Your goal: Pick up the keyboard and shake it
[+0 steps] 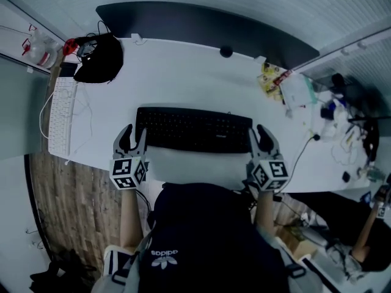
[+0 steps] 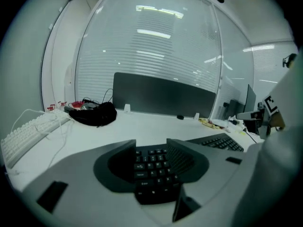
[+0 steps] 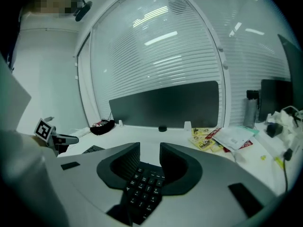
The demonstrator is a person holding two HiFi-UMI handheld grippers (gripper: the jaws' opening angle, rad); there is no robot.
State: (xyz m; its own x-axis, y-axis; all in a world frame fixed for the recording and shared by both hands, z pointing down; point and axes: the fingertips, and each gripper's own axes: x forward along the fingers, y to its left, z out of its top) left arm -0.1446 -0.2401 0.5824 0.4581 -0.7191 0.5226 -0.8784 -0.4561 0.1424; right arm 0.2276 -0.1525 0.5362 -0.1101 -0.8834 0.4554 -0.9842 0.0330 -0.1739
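Left gripper (image 1: pixel 135 134), right gripper (image 1: pixel 261 134) astride keyboard (image 1: pixel 193 129) ends

white desk (image 1: pixel 201 78), dark partition panel (image 1: pixel 201 18) along far edge, slatted blinds (image 2: pixel 151 46) behind, wood-plank floor (image 1: pixel 67 206) at left.

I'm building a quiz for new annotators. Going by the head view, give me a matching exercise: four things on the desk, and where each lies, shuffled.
1 black keyboard
2 white keyboard
3 black bag
4 yellow packets

A far left corner of the desk
B middle, by the near edge
C right, beside the papers
D along the left edge

Pairs: 1-B, 2-D, 3-A, 4-C
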